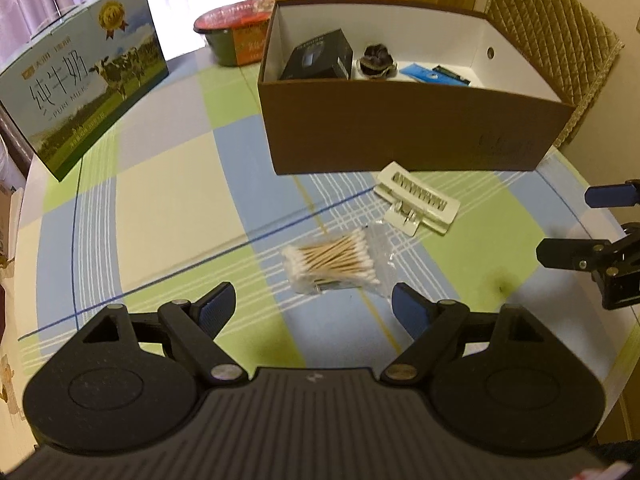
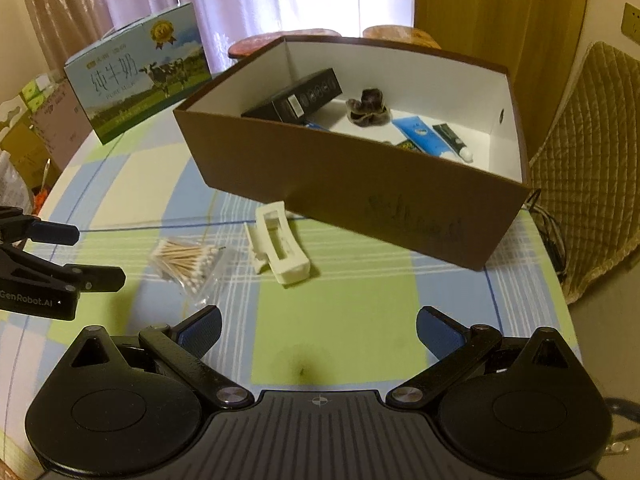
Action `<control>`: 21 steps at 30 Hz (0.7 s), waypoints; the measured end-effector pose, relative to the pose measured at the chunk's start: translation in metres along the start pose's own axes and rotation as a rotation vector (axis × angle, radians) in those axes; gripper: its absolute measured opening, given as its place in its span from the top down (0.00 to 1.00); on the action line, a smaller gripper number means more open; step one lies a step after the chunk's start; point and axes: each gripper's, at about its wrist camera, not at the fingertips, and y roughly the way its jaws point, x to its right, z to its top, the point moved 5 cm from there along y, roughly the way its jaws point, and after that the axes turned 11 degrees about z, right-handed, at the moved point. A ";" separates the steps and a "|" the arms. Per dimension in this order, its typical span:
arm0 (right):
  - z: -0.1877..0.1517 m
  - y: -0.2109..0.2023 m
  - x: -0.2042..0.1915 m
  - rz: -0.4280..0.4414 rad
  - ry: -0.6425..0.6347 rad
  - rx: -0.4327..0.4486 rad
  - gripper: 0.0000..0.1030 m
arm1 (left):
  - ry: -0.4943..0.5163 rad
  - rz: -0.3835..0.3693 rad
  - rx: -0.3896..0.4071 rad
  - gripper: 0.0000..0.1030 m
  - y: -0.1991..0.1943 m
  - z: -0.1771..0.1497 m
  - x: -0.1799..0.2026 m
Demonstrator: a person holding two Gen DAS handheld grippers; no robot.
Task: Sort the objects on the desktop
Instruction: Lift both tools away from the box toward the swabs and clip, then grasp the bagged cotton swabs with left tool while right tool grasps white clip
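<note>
From my left wrist camera, my left tool [image 1: 313, 307] hangs low over the checked worktop [image 1: 168, 208] with its blue-padded fingers spread wide and nothing between them. Just ahead at 12 o'clock lies the clear bag of cotton swabs [image 1: 334, 264], flat on the cloth and apart from the fingertips. Beyond it, toward 1 o'clock, the white hair clip [image 1: 418, 202] rests just in front of the brown cardboard box [image 1: 400, 132], close to its near wall though I cannot tell whether it touches. Inside the box I see a black carton [image 1: 320, 58], a dark crumpled item [image 1: 376, 62] and a blue tube [image 1: 424, 73]. A milk carton box [image 1: 86, 80] stands at 10 o'clock, and a red bowl [image 1: 236, 36] sits behind the brown box at 11 o'clock. My right tool [image 1: 568, 226] pokes in at 3 o'clock, fingers parted. From my right wrist camera, my right tool [image 2: 319, 332] is likewise wide apart and empty above a green square. The hair clip [image 2: 282, 248] lies at 12 o'clock, the swab bag [image 2: 188, 264] at 11 o'clock beside it, the two not touching. The brown box [image 2: 360, 200] fills 12 to 2 o'clock, and my left tool [image 2: 90, 254] reaches in from 9 o'clock, fingers apart.
</note>
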 end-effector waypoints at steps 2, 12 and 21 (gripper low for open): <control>-0.001 0.003 0.002 -0.003 -0.002 -0.007 0.02 | 0.002 0.003 -0.010 0.20 0.004 0.000 0.001; -0.005 0.021 0.013 -0.001 0.006 -0.028 0.02 | 0.014 0.005 -0.043 0.20 0.026 -0.004 0.007; -0.008 0.036 0.033 -0.016 0.024 -0.047 0.02 | 0.153 -0.070 0.019 0.20 0.050 -0.002 0.013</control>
